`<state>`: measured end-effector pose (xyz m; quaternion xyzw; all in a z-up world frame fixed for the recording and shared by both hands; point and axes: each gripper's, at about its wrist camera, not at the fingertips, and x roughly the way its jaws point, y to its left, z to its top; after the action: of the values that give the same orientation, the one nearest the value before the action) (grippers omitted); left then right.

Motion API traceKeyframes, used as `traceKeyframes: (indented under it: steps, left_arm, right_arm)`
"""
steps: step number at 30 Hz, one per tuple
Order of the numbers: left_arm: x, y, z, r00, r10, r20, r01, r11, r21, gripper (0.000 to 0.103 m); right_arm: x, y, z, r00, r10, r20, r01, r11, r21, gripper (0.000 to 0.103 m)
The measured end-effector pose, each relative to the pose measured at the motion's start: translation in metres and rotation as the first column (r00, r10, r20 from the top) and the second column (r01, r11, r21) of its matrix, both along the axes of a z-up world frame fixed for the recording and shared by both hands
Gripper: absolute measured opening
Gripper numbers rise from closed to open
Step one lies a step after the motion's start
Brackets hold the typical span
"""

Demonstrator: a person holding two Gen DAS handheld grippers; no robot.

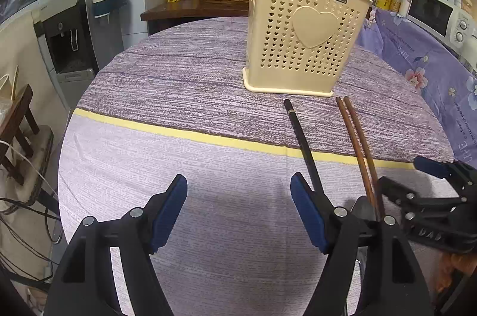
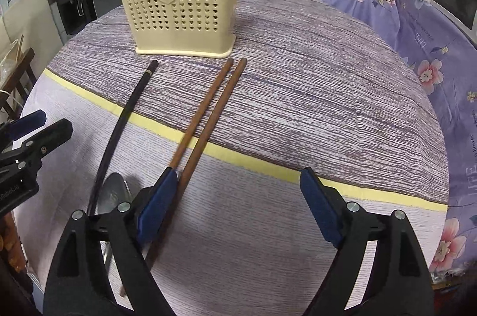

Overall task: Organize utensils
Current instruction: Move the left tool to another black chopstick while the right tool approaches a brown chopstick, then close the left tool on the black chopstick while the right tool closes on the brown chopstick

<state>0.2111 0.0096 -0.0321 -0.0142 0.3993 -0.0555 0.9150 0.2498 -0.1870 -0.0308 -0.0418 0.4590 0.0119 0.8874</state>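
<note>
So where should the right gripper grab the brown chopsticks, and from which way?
Probably at mid-length, coming down from above. The brown chopsticks lie flat on the tablecloth, side by side and nearly touching, so jaws set across their length could pinch both at once. The right gripper is open, its left pad already beside their near ends; it would need to shift left to straddle them.

bright even indoor light | soft shadows | sharp | fisheye-bent, dark corners

Matt plastic holder (image 1: 301, 41), wood chopsticks (image 2: 208, 110), woven cloth (image 1: 179, 95)
</note>
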Motion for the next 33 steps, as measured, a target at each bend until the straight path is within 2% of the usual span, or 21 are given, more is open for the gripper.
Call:
traceKeyframes:
  steps: [2,5,10,12,15,18,22,26,28,31,33]
  left_arm:
    - [-0.001,0.001,-0.001,1.000,0.003,-0.003,-0.003,1.000,0.004,0.072]
    - [0.001,0.000,-0.002,1.000,0.005,-0.009,-0.005,1.000,-0.004,0.072]
    - [0.010,-0.012,0.001,0.999,-0.034,-0.011,0.034,0.999,-0.014,0.072]
    - [0.016,-0.018,0.002,0.999,-0.047,-0.012,0.047,0.999,-0.003,0.062]
    - [0.029,-0.024,0.003,0.997,-0.070,-0.041,0.068,0.996,-0.049,0.053]
    - [0.043,-0.036,0.003,0.994,-0.092,-0.055,0.088,0.994,-0.060,0.049]
    - [0.061,-0.050,-0.001,0.993,-0.091,-0.072,0.090,0.996,-0.022,0.045]
    - [0.072,-0.057,-0.009,0.991,-0.088,-0.096,0.089,0.996,0.007,0.043]
    - [0.075,-0.059,-0.011,0.993,-0.079,-0.089,0.083,0.996,0.036,0.042]
    - [0.079,-0.059,-0.011,0.993,-0.076,-0.086,0.081,0.995,0.055,0.041]
    - [0.083,-0.061,-0.011,0.994,-0.074,-0.084,0.080,0.994,0.071,0.036]
  right_arm:
    - [-0.001,-0.008,0.001,1.000,-0.026,0.011,0.026,1.000,-0.017,0.083]
    - [-0.003,-0.025,0.006,0.999,-0.043,0.027,0.039,0.990,0.132,0.083]
    - [0.004,-0.031,0.010,0.994,-0.087,0.065,0.073,0.977,0.199,0.081]
    - [0.009,-0.033,0.010,0.993,-0.100,0.069,0.082,0.970,0.228,0.075]
    - [0.021,-0.030,0.011,0.992,-0.110,0.060,0.091,0.963,0.253,0.067]
    - [0.033,-0.026,0.012,0.993,-0.106,0.053,0.089,0.963,0.253,0.061]
    - [0.052,-0.019,0.009,0.993,-0.110,0.032,0.099,0.965,0.242,0.051]
    - [0.069,-0.012,0.007,0.995,-0.103,0.015,0.098,0.972,0.212,0.048]
    - [0.077,-0.009,0.002,0.995,-0.101,-0.010,0.101,0.977,0.190,0.042]
    - [0.084,-0.006,-0.003,0.994,-0.107,-0.004,0.107,0.983,0.150,0.039]
    - [0.089,-0.003,-0.004,0.995,-0.103,0.000,0.102,0.986,0.133,0.037]
